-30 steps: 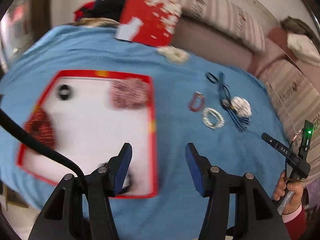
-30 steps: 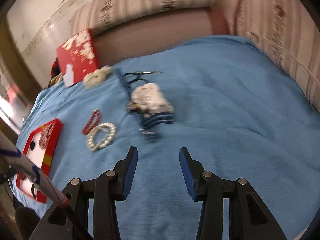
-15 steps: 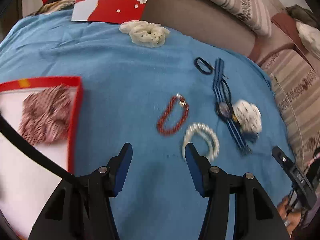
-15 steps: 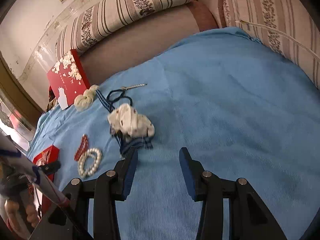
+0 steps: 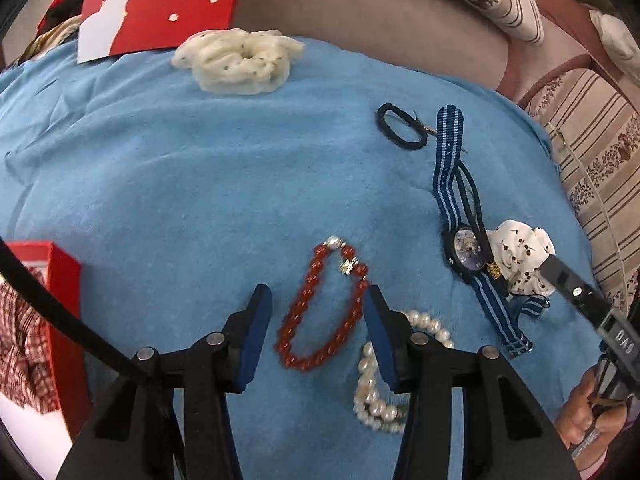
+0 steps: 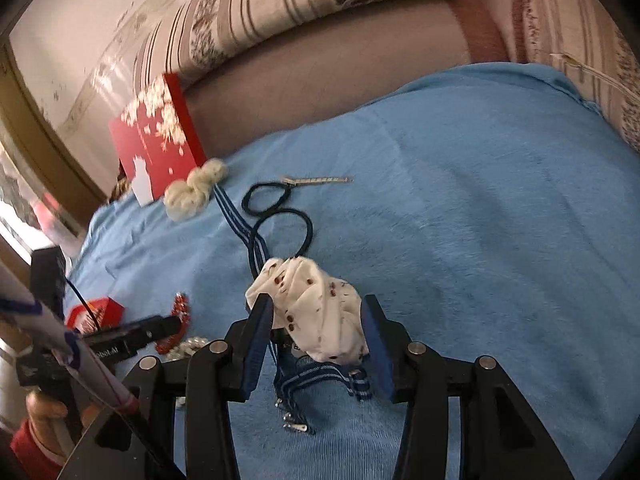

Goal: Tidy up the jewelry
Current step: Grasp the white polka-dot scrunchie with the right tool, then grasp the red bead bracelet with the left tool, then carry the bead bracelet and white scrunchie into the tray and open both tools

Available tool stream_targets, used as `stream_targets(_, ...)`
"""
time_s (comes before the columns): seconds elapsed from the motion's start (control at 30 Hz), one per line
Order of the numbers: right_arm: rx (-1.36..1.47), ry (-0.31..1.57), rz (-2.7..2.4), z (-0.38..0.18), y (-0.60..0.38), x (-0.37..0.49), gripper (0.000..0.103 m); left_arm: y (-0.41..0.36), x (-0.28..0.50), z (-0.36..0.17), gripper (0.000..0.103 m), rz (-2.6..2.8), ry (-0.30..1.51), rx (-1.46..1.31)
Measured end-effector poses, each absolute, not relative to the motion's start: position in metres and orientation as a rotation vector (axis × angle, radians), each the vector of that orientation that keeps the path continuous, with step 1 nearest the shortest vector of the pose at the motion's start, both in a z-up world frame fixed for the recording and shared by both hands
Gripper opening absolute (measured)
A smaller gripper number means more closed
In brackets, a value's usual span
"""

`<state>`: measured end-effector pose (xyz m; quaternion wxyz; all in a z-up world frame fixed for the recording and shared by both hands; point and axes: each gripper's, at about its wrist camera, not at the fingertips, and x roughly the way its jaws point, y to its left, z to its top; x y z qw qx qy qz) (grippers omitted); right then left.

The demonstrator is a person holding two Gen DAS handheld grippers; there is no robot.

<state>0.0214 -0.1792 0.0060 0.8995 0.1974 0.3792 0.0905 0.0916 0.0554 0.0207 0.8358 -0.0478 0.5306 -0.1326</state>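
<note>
In the left wrist view my left gripper is open, its fingers on either side of a red bead bracelet lying on the blue cloth. A pearl bracelet lies just right of it, partly under the right finger. A watch with a blue striped strap lies further right. In the right wrist view my right gripper is open around a white dotted scrunchie that lies on the striped strap. The red bracelet shows at the left.
A red-rimmed tray with a checked scrunchie sits at the left edge. A cream scrunchie, a black hair tie and a red card lie at the back. A metal hair clip lies beyond. Striped sofa cushions border the cloth.
My left gripper has moved right from the tray and down over the red bracelet. My right gripper has moved forward so the white scrunchie now sits between its fingers.
</note>
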Motion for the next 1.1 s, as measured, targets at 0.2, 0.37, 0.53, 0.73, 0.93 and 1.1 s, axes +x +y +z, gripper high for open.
stream_targets(0.2, 0.381, 0.803, 0.171, 0.001, -0.178, 0.026, 0.014, 0.046, 0.092, 0.019, 0.007, -0.306, 1.125, -0.099)
stream_targets(0.37, 0.398, 0.716, 0.115, 0.022, -0.188, 0.010, 0.009, 0.038, 0.076, 0.041, 0.007, -0.300, 1.082, -0.051)
stream_targets(0.53, 0.419, 0.647, 0.054, 0.040, -0.200, -0.020, 0.009, 0.062, 0.053, 0.088, 0.007, -0.322, 1.009, -0.102)
stream_targets(0.73, 0.410, 0.635, 0.072, 0.059, -0.178, -0.045, 0.009, 0.131, 0.018, 0.124, 0.007, -0.258, 0.963, -0.159)
stream_targets(0.93, 0.382, 0.672, 0.239, 0.070, -0.106, -0.065, 0.009, 0.210, -0.001, 0.132, 0.007, -0.140, 0.964, -0.190)
stream_targets(1.1, 0.290, 0.729, 0.419, 0.075, -0.016, -0.072, 0.009, 0.254, -0.004, 0.122, 0.007, -0.067, 1.005, -0.133)
